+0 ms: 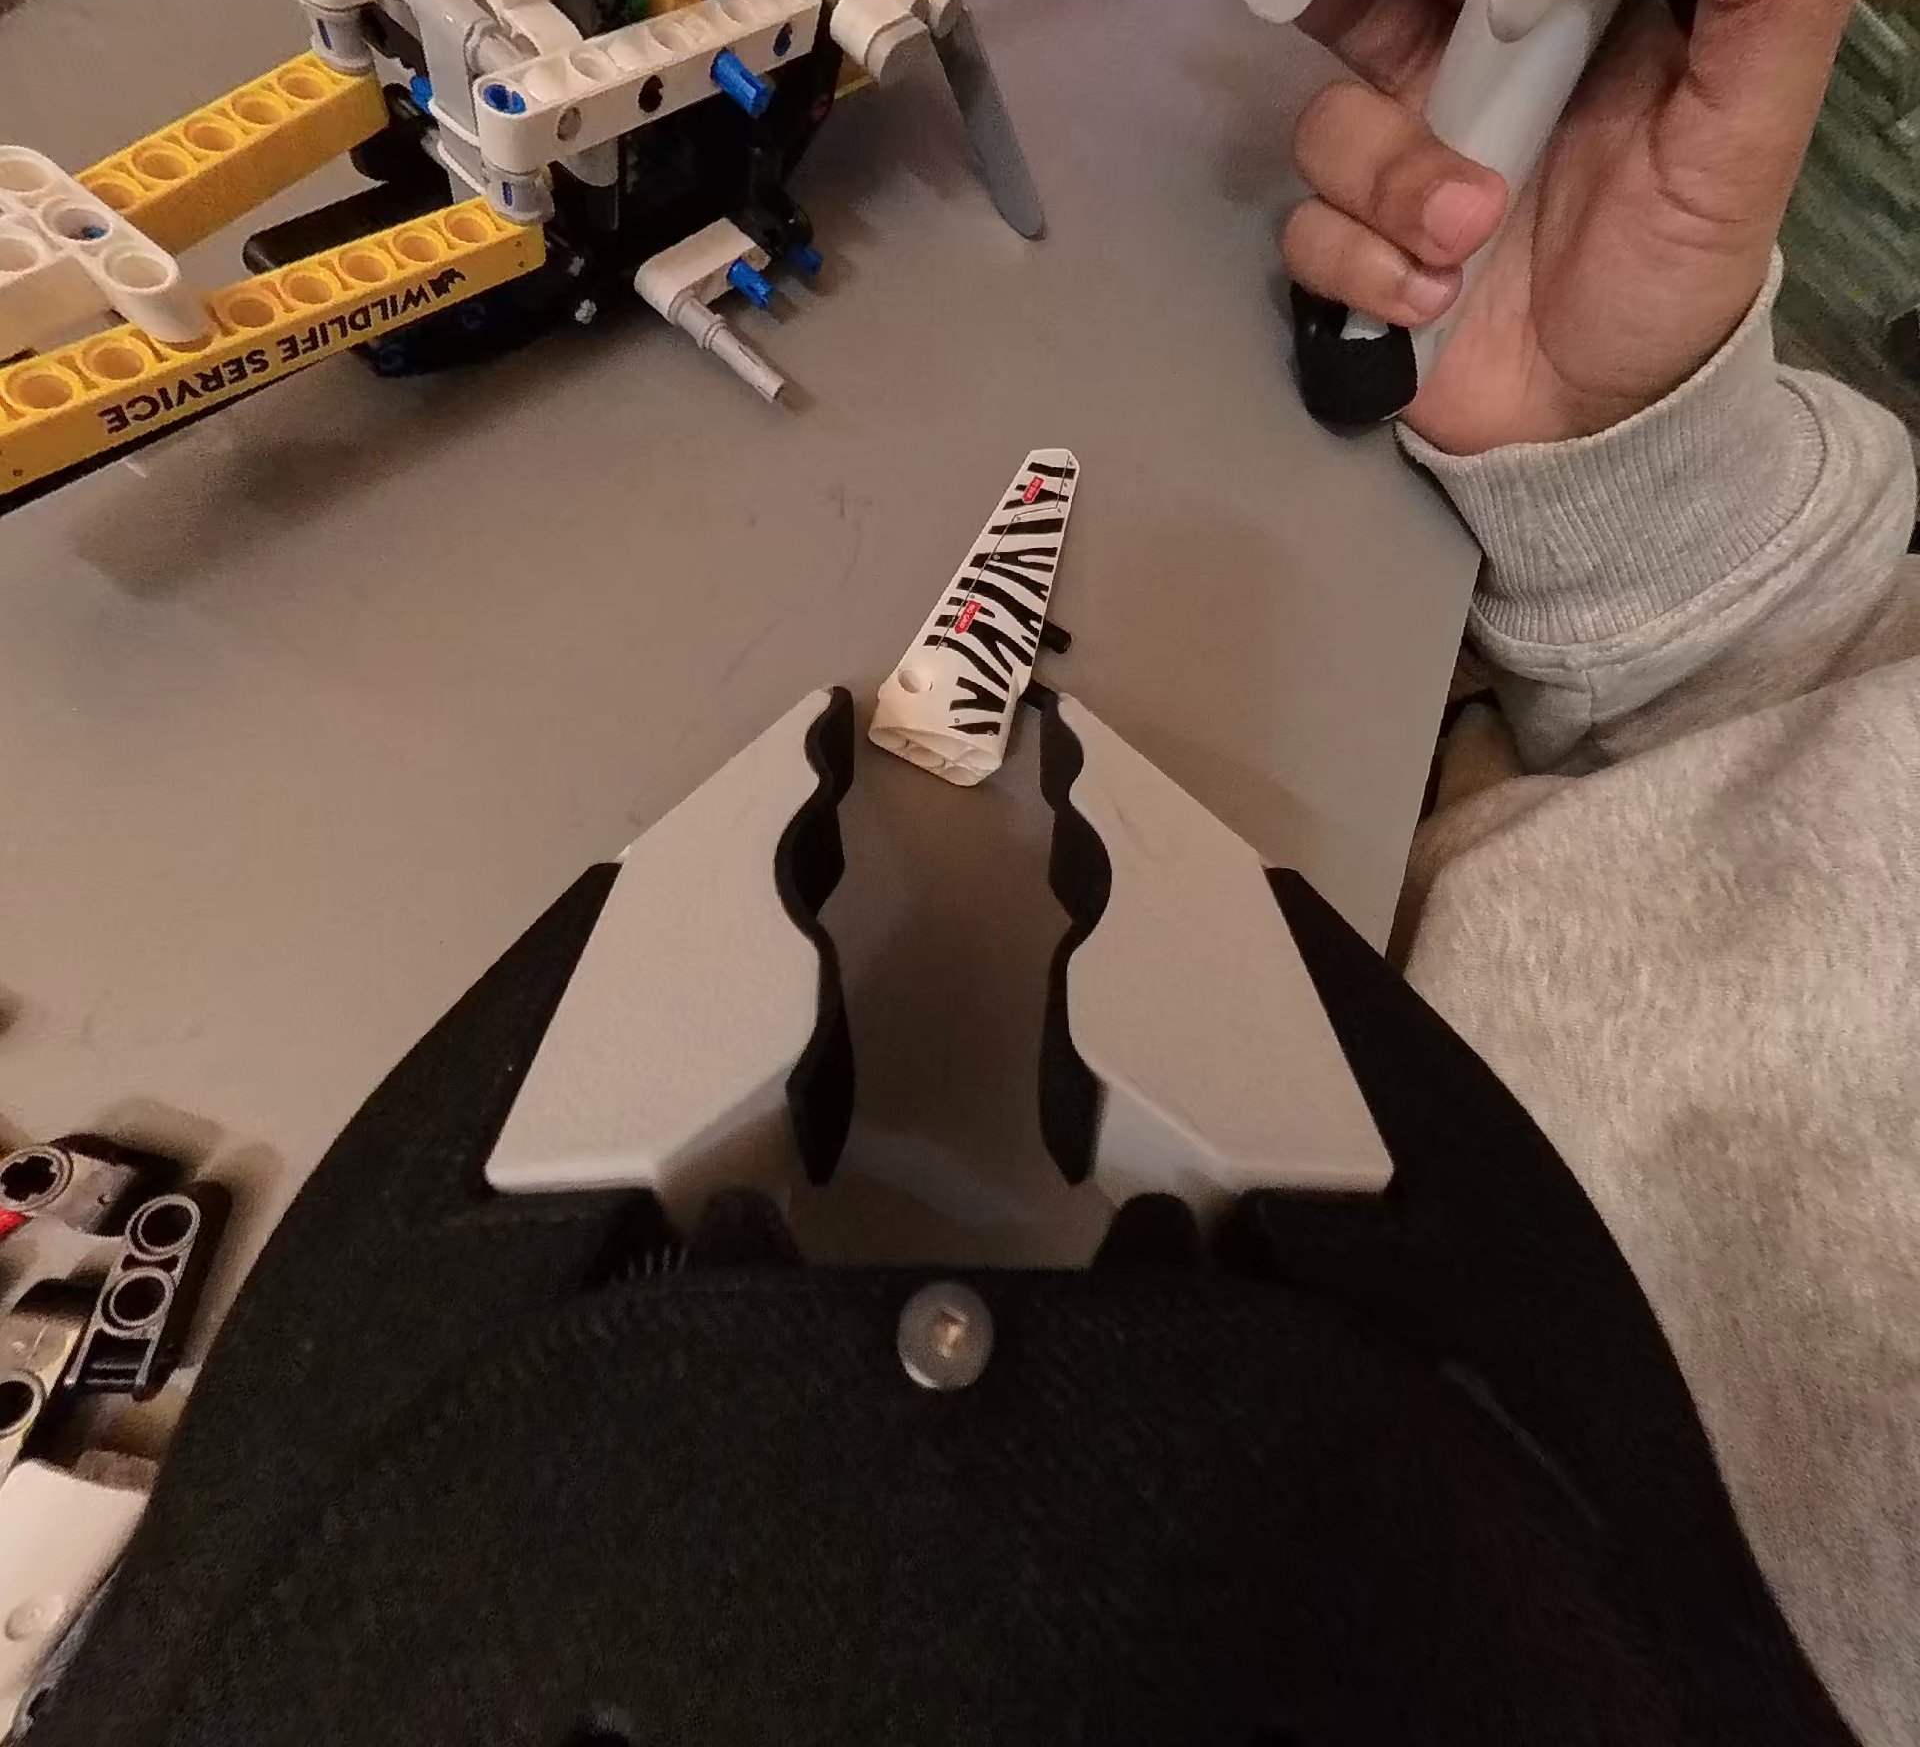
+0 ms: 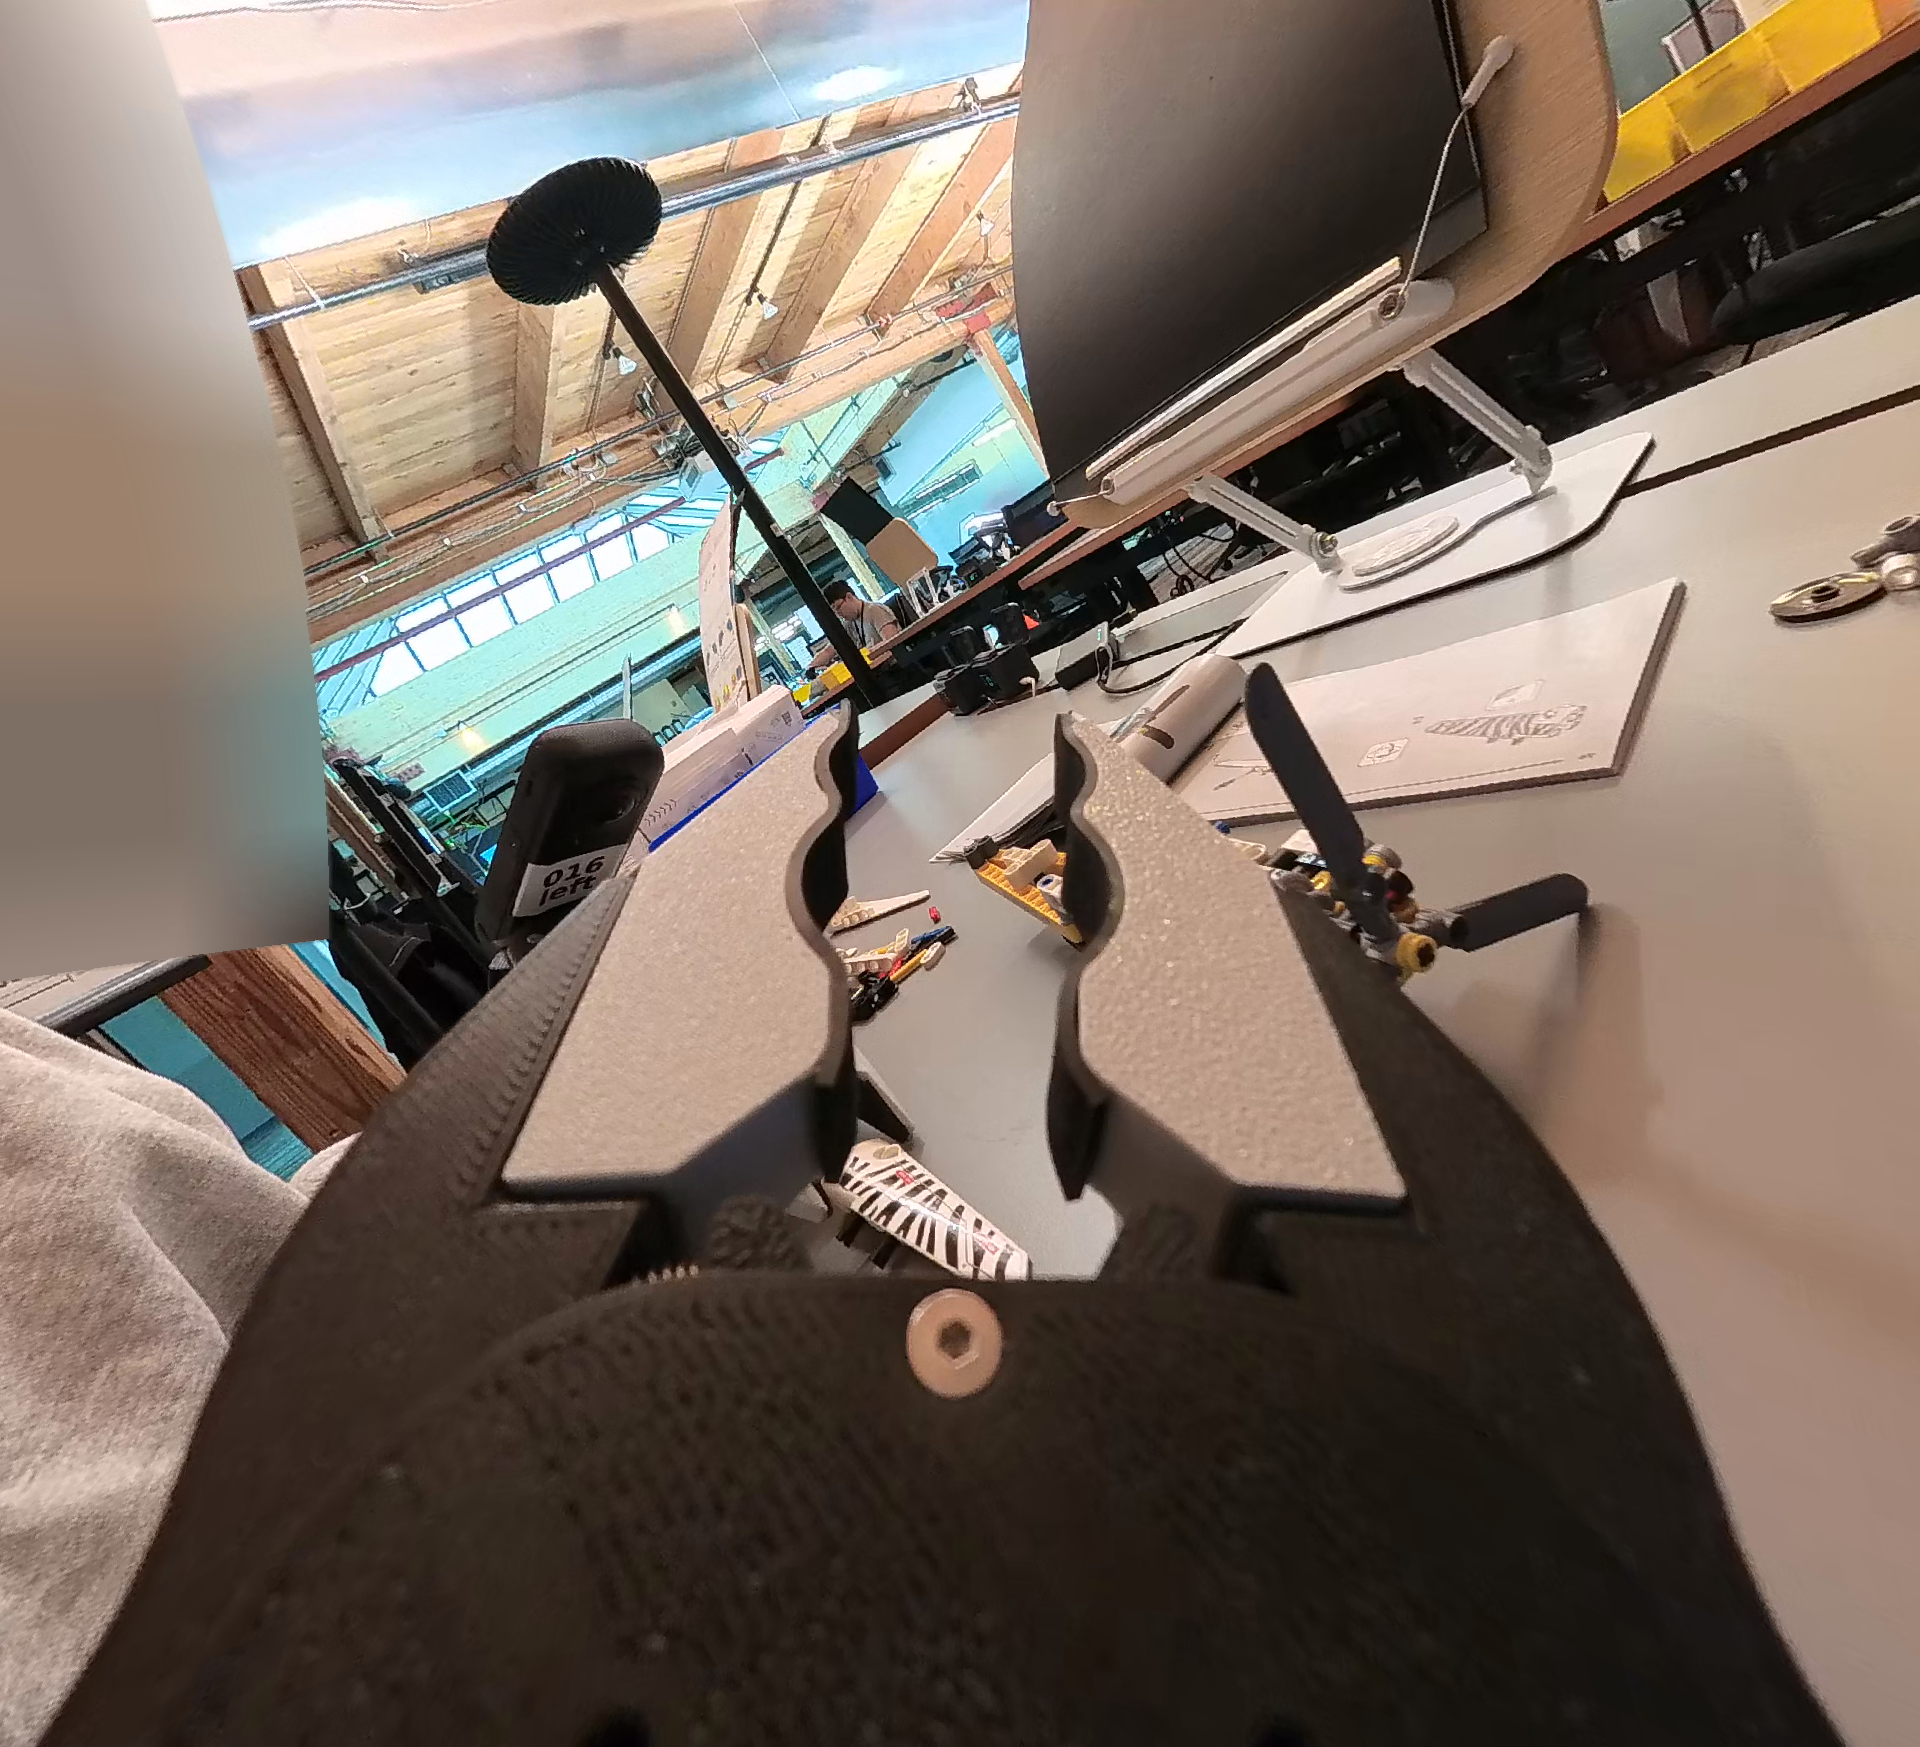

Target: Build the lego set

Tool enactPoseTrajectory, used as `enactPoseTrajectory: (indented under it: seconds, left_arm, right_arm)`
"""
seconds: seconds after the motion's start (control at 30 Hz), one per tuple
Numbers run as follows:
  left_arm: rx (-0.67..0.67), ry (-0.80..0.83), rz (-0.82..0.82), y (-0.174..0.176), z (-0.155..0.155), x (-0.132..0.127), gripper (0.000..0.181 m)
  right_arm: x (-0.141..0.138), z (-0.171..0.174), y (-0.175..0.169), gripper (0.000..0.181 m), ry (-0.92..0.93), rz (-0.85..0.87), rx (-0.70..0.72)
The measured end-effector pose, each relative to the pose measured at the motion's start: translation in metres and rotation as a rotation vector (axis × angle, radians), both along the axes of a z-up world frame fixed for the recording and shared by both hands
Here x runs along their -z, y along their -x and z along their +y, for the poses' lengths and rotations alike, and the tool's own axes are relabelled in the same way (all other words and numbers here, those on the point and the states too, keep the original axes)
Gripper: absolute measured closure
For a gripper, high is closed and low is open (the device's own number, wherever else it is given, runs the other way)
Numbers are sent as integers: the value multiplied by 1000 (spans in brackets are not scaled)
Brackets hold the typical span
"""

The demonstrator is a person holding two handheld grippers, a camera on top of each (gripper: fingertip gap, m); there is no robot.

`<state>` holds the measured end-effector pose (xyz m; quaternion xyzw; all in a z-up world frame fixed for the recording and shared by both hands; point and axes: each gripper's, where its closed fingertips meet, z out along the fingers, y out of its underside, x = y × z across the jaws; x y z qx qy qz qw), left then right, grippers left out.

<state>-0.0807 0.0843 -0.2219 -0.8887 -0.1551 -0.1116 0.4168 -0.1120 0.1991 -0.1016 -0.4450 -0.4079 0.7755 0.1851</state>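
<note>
A white panel piece with black zebra stripes (image 1: 987, 627) lies on the grey table (image 1: 520, 710). My left gripper (image 1: 940, 710) is open just above the table, and the piece's near end sits between its fingertips. I cannot tell if they touch it. The half-built model (image 1: 540, 87), with yellow and white beams, stands at the far left. My right gripper (image 2: 956, 741) is open and empty, raised and pointing out over the table. The zebra piece (image 2: 935, 1219) shows low between its fingers. The model's grey rotor blades (image 2: 1309, 793) stand to its right.
Loose parts lie at the near left (image 1: 94, 1282) and further off (image 2: 883, 939). An open instruction booklet (image 2: 1455, 710) lies behind the model, with a monitor on a stand (image 2: 1247, 139) beyond. The table edge (image 1: 1444, 658) runs close on the right. A hand (image 1: 1662, 191) holds the right gripper's handle. My hands' fingertips stand some 15 cm from each other.
</note>
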Motion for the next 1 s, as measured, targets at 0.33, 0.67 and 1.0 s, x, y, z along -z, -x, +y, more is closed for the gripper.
enactPoseTrajectory:
  seconds: [0.33, 0.67, 1.0]
  left_arm:
    - [-2, 7, 4, 0, 0, 1, 147]
    - [-2, 11, 4, 0, 0, 2, 151]
    - [4, 13, 3, -1, 0, 2, 153]
  right_arm:
    - [0, 0, 0, 146, 1, 0, -1]
    - [0, 0, 0, 146, 3, -1, -3]
    - [0, 0, 0, 146, 3, -2, -3]
